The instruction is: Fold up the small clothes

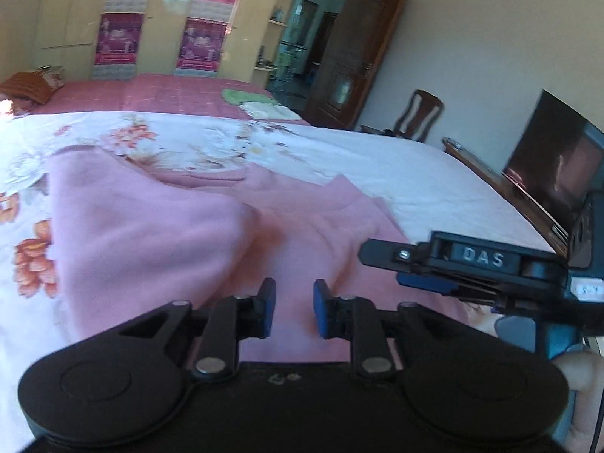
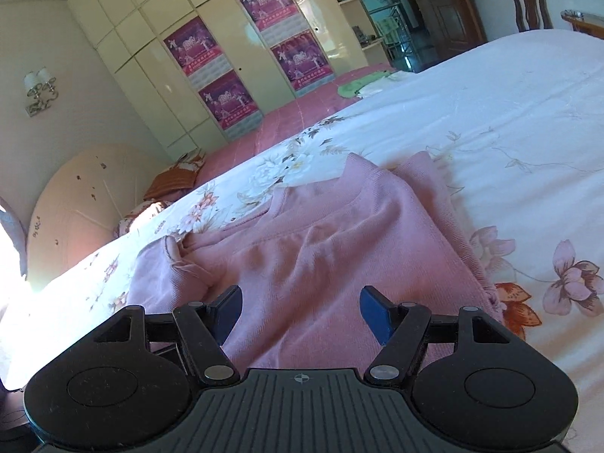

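Observation:
A small pink sweater [image 1: 181, 226] lies on the white floral bedsheet [image 1: 377, 158], its left part folded over the body. It also shows in the right wrist view [image 2: 321, 249], neckline away from me. My left gripper [image 1: 294, 309] is open and empty, just above the sweater's near part. My right gripper [image 2: 300, 315] is open wide and empty over the sweater's lower body. In the left wrist view the right gripper [image 1: 426, 268] enters from the right, seen side-on, above the sweater's right side.
Folded green and white clothes [image 1: 256, 104] lie on the pink bedspread [image 1: 170, 94] beyond. An orange pillow [image 1: 30, 85] sits at the headboard end. A wardrobe [image 2: 211, 60], doorway, wooden chair [image 1: 419, 113] and TV [image 1: 558, 166] stand around the bed.

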Available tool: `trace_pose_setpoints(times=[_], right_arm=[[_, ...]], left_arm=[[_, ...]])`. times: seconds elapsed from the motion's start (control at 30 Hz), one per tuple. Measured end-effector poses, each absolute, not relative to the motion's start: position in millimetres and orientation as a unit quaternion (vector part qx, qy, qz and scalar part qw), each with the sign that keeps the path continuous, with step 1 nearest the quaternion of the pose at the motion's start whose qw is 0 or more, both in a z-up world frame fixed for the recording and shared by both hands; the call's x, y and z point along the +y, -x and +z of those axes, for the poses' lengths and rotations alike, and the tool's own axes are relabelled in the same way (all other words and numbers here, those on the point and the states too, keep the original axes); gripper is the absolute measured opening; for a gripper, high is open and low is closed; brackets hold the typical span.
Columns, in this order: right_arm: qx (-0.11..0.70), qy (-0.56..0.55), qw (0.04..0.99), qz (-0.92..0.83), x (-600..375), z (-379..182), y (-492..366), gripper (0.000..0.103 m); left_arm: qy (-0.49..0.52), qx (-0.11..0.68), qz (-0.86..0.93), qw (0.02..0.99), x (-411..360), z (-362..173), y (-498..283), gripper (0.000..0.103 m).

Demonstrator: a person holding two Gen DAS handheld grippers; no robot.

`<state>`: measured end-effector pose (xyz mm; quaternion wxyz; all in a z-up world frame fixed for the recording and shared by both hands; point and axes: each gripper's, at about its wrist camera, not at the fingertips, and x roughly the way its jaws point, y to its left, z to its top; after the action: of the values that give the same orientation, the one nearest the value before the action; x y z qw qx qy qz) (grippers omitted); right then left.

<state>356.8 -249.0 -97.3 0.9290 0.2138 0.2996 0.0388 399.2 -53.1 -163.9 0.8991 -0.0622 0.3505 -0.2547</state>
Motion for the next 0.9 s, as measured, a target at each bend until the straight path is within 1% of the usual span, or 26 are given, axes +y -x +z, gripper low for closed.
trace_pose_setpoints(times=[0.07, 0.13, 0.17, 0.2, 0.23, 0.37, 0.47, 0.5, 0.53, 0.57, 0.6, 0.63, 0.67, 0.7, 0.73, 0.9], right_arm=[[0.306, -0.219, 0.924, 0.061, -238, -99, -371, 0.069], [0.312, -0.222, 0.92, 0.085, -225, -99, -385, 0.069], [0.317, -0.222, 0.917, 0.1, -217, -100, -392, 0.069], [0.322, -0.221, 0.914, 0.112, -209, -100, -398, 0.069], [0.328, -0.219, 0.911, 0.122, -202, -101, -405, 0.068], [0.355, -0.216, 0.897, 0.151, -176, -112, -434, 0.068], [0.358, -0.228, 0.89, 0.168, -168, -117, -448, 0.068], [0.356, -0.229, 0.89, 0.17, -166, -117, -453, 0.061], [0.362, -0.227, 0.887, 0.176, -163, -119, -459, 0.035], [0.371, -0.227, 0.882, 0.181, -161, -122, -466, 0.025], [0.376, -0.227, 0.88, 0.183, -158, -124, -470, 0.02], [0.379, -0.223, 0.879, 0.183, -156, -126, -474, 0.02], [0.377, -0.218, 0.881, 0.185, -155, -126, -474, 0.02], [0.372, -0.211, 0.885, 0.187, -154, -123, -472, 0.012], [0.36, -0.207, 0.891, 0.186, -155, -118, -469, 0.008], [0.271, -0.168, 0.933, 0.167, -169, -72, -438, 0.007]], left_arm=[[0.088, 0.347, -0.206, 0.911, -24, -154, -409, 0.025], [0.097, 0.34, -0.167, 0.92, -1, -148, -419, 0.034], [0.102, 0.338, -0.146, 0.924, 11, -147, -427, 0.037], [0.11, 0.341, -0.128, 0.925, 20, -146, -435, 0.043], [0.118, 0.346, -0.117, 0.923, 27, -148, -444, 0.045], [0.147, 0.385, -0.092, 0.907, 42, -162, -483, 0.046], [0.166, 0.403, -0.088, 0.896, 48, -175, -493, 0.046], [0.173, 0.404, -0.082, 0.895, 51, -178, -493, 0.046], [0.176, 0.402, -0.08, 0.895, 53, -179, -493, 0.046], [0.178, 0.401, -0.076, 0.895, 54, -180, -492, 0.048], [0.177, 0.399, -0.073, 0.897, 55, -181, -493, 0.053], [0.174, 0.398, -0.071, 0.898, 55, -182, -493, 0.055], [0.171, 0.396, -0.07, 0.899, 55, -182, -493, 0.055], [0.168, 0.394, -0.072, 0.901, 55, -181, -494, 0.056], [0.166, 0.391, -0.072, 0.903, 55, -180, -493, 0.055], [0.147, 0.366, -0.103, 0.913, 37, -162, -486, 0.056]])
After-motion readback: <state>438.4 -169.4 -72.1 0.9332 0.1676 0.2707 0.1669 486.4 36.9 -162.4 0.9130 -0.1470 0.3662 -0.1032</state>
